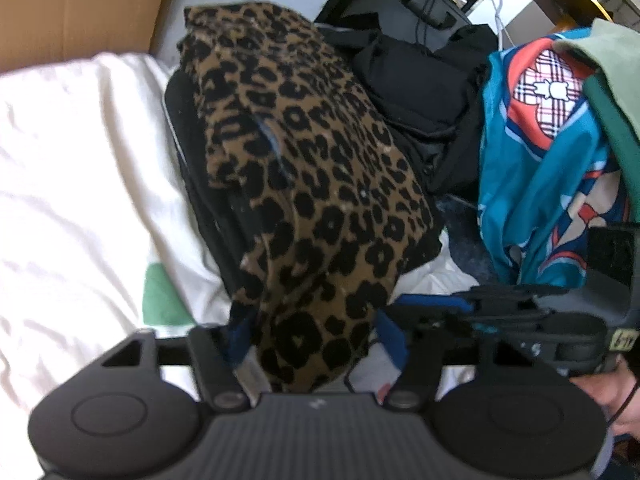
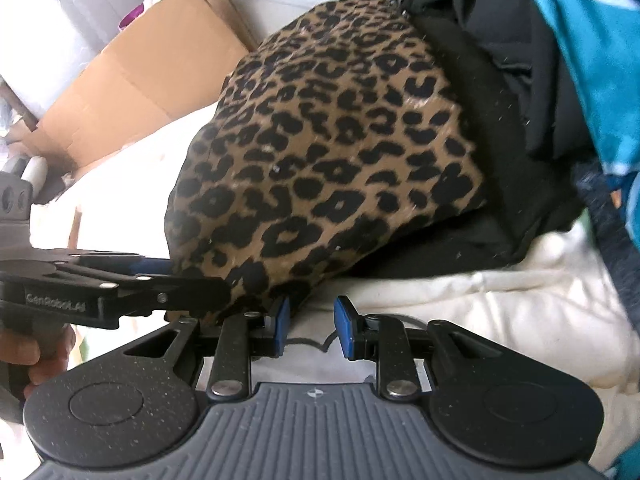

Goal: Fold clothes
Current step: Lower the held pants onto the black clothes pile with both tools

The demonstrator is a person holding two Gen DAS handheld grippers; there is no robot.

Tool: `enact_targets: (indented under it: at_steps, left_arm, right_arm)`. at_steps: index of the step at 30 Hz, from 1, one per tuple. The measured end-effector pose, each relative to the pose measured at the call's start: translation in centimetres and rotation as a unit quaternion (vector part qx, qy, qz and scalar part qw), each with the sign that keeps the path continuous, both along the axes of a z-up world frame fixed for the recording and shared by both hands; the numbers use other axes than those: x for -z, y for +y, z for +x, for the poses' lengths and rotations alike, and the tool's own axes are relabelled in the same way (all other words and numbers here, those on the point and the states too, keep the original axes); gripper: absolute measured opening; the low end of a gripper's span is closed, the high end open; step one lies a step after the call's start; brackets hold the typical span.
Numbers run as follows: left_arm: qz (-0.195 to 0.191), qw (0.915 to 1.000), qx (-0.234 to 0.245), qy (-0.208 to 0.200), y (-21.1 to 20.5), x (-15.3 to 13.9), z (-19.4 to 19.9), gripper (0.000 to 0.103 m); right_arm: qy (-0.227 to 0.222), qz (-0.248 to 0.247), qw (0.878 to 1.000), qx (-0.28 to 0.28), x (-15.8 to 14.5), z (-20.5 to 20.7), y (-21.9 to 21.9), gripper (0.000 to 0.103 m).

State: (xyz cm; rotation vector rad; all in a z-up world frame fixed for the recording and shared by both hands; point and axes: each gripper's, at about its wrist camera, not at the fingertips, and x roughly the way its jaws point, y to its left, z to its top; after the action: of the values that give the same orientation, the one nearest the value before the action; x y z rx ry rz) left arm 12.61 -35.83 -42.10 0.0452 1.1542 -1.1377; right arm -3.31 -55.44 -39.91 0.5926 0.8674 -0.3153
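White bedding [image 1: 72, 168] covers the bed across the left half of the left wrist view, with a brown cardboard box [image 1: 80, 4] in the upper left corner. On it, centre frame, lies the leopard-print garment [image 1: 312, 184], folded into a thick bundle on top of a black garment [image 1: 416, 92]. A teal patterned garment [image 1: 536, 184] hangs in a loose heap at the right edge, with green cloth above it.

The left gripper [image 1: 304, 344] straddles the near end of the leopard bundle: cloth fills the gap between its fingers, yet whether the pads actually press on it cannot be told. In the right wrist view the right gripper [image 2: 310, 326] sits at lower centre with its blue pads [image 2: 344, 326] apart and only bedding between them; the left pad just meets the bundle's edge, so it holds nothing.

Judging by this, the leopard piece looks mostly folded and is being squared up or moved, while the teal, black and green items remain unfolded, so most of the work is left.

Readable writing: "GenRobot.AI" on the other gripper's body at the left edge of the right wrist view
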Motion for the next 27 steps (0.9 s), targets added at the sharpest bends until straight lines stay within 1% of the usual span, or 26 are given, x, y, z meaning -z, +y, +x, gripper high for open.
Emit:
enact_targets:
  at_steps: [1,2,3,4,5,8,10,14,16,18,21,23,25,27]
  left_arm:
    - [0.001,1.0000,0.000,0.005,0.0,0.2,0.0,0.050]
    - [0.002,1.0000,0.000,0.008,0.1,0.3,0.0,0.039]
    - [0.004,1.0000,0.000,0.009,0.2,0.4,0.1,0.031]
    - [0.007,0.9999,0.001,0.010,0.2,0.5,0.2,0.015]
    - [0.010,0.9999,0.001,0.012,0.3,0.6,0.3,0.008]
    - [0.016,0.9998,-0.004,0.012,0.5,0.6,0.6,0.007]
    - [0.021,0.9998,-0.005,0.000,0.3,0.6,0.6,0.007]
    - [0.028,0.9995,-0.002,-0.014,0.1,0.7,0.4,0.005]
    - [0.029,0.9994,-0.002,-0.017,0.2,0.6,0.4,0.005]
    - [0.030,0.9994,-0.003,-0.015,0.1,0.6,0.4,0.005]
    - [0.030,0.9995,-0.008,-0.005,0.1,0.5,0.4,0.004]
    - [0.026,0.9996,-0.008,0.004,0.0,0.2,0.3,0.004]
    - [0.019,0.9997,-0.002,0.017,0.0,-0.1,0.3,0.004]
    - [0.017,0.9993,0.002,0.032,0.2,-0.2,0.4,0.005]
  right_arm:
    - [-0.002,0.006,1.000,0.000,0.3,0.0,0.0,0.032]
    - [-0.006,0.017,1.000,0.002,0.6,0.0,0.0,0.033]
    - [-0.011,0.028,1.000,0.004,0.9,0.1,-0.1,0.036]
    - [-0.016,0.036,0.999,0.007,1.2,0.1,-0.2,0.038]
    - [-0.021,0.039,0.999,0.008,1.5,0.1,-0.2,0.038]
    - [-0.037,0.058,0.997,0.015,2.3,0.3,-0.4,0.040]
    - [-0.042,0.068,0.997,0.021,2.9,0.5,-0.5,0.041]
    - [-0.041,0.065,0.997,0.022,3.5,1.2,-0.3,0.041]
    - [-0.039,0.064,0.997,0.018,3.6,1.3,-0.1,0.032]
    - [-0.037,0.063,0.997,0.010,3.3,1.1,-0.2,0.016]
    - [-0.027,0.073,0.997,0.006,2.5,0.8,-0.5,0.005]
    - [-0.016,0.065,0.998,-0.003,1.3,0.6,-0.4,0.003]
    - [-0.005,0.051,0.999,-0.014,0.0,0.4,-0.2,0.002]
    - [0.006,0.046,0.999,-0.016,-0.8,0.1,-0.3,0.002]
